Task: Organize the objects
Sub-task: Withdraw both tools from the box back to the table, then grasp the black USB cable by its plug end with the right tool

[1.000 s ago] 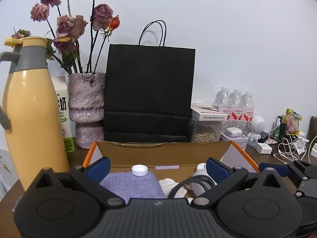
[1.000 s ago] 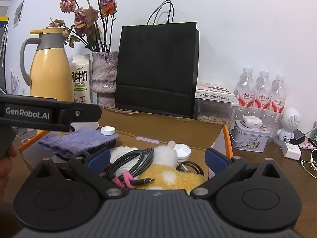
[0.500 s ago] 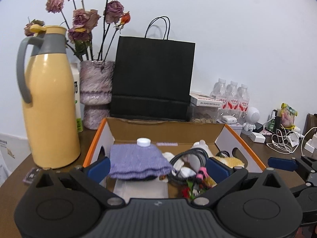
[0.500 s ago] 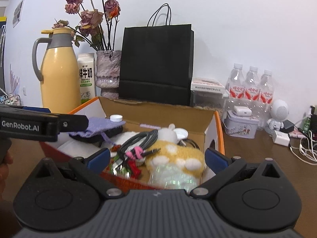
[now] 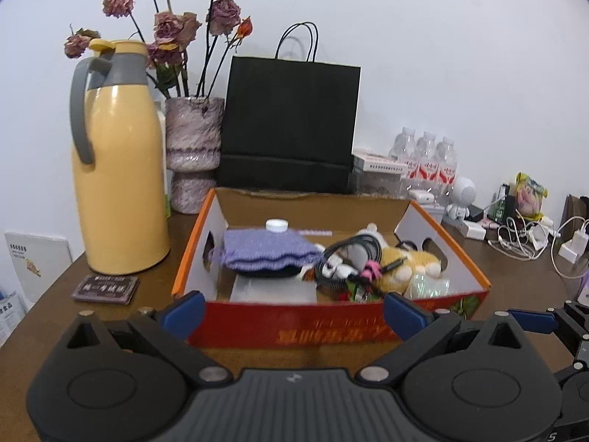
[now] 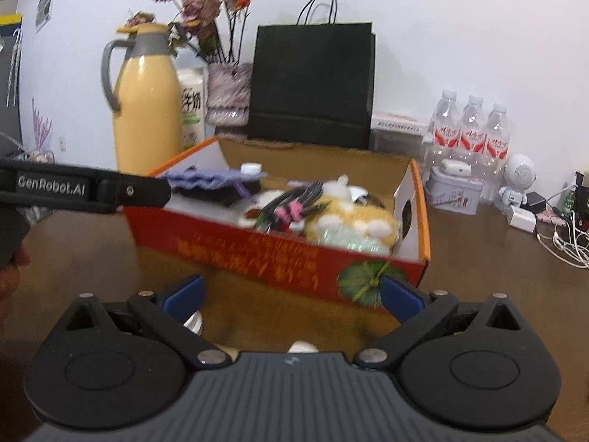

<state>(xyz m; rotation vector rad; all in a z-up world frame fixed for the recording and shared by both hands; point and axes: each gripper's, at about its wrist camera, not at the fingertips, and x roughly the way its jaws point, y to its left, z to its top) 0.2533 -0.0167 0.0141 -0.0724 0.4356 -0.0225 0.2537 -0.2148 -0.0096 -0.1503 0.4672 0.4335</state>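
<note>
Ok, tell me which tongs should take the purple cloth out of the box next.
Left, probably. The left tongs are open and face the purple cloth at the box's left end; the right tongs sit further right.

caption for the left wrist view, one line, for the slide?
Left gripper, jaws open and empty, faces a red cardboard box holding a purple knitted pouch, cables and a plush toy.

Brown wooden table [image 5: 154, 283] is carrying a red open box [image 5: 331, 326] at centre, yellow jug [image 5: 117, 169] and dark packet [image 5: 106, 288] sitting left, vase [image 5: 193, 151] and black bag [image 5: 291, 125] standing far, water bottles [image 5: 427, 164] and white cables [image 5: 522, 243] lying right.
</note>
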